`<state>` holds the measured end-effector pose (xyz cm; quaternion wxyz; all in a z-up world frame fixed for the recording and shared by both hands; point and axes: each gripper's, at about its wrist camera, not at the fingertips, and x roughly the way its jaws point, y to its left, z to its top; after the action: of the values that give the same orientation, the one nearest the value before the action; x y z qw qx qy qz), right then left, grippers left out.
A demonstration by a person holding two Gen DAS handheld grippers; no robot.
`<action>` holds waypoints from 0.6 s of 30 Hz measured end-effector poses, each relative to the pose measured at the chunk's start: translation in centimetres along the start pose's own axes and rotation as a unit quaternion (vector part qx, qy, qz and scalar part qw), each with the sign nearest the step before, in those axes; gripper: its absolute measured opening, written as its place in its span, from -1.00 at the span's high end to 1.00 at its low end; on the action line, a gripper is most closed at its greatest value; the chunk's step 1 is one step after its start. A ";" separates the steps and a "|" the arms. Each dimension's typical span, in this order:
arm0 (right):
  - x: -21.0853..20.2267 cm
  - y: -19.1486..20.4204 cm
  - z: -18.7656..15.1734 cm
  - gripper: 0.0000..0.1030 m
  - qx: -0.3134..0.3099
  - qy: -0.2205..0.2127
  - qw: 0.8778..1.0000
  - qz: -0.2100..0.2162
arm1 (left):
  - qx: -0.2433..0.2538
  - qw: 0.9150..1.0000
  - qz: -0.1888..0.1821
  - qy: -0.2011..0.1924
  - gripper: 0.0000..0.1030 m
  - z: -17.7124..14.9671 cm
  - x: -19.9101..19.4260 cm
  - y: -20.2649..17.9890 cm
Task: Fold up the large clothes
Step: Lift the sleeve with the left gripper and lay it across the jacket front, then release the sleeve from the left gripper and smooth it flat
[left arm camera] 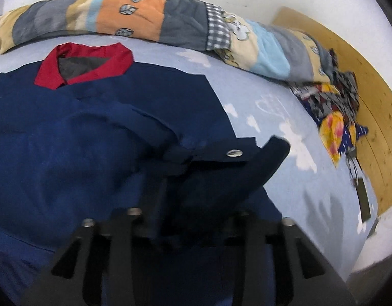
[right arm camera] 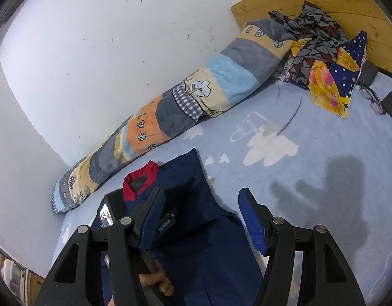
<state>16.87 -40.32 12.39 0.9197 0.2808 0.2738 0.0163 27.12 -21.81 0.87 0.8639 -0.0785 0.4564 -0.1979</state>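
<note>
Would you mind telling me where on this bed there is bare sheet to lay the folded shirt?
Bare sheet lies right of the navy shirt, between it and the clothes pile by the headboard. The wall side is crowded by the rolled quilt; glasses lie beside the pile.

On the bed sheet the jacket is spread, with the rolled quilt laid behind it along the wall, and crumpled clothes heaped at the quilt's far end against the headboard.
</note>
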 end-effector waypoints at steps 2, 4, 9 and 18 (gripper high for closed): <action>0.2 0.0 -0.1 -0.24 0.003 0.003 1.000 -0.002 | 0.016 1.000 -0.005 0.003 -0.12 -0.4 -0.4 -0.5; 0.2 0.1 -0.1 -0.24 0.005 0.002 1.000 -0.002 | 0.029 0.999 -0.021 0.008 -0.12 -0.8 -1.1 -1.1; 0.4 0.5 -0.5 -0.24 0.004 0.005 1.000 -0.005 | 0.044 0.998 -0.052 0.003 -0.15 -0.9 -4.3 -0.5; 0.9 0.7 -0.6 -0.24 0.001 0.011 1.000 -0.006 | -0.019 0.999 0.028 -0.042 -0.16 2.4 -10.7 12.9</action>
<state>17.43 -39.27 11.94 0.9166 0.2797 0.2855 0.0139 27.18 -5.74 6.33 0.8861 -0.0905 0.4251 -0.1610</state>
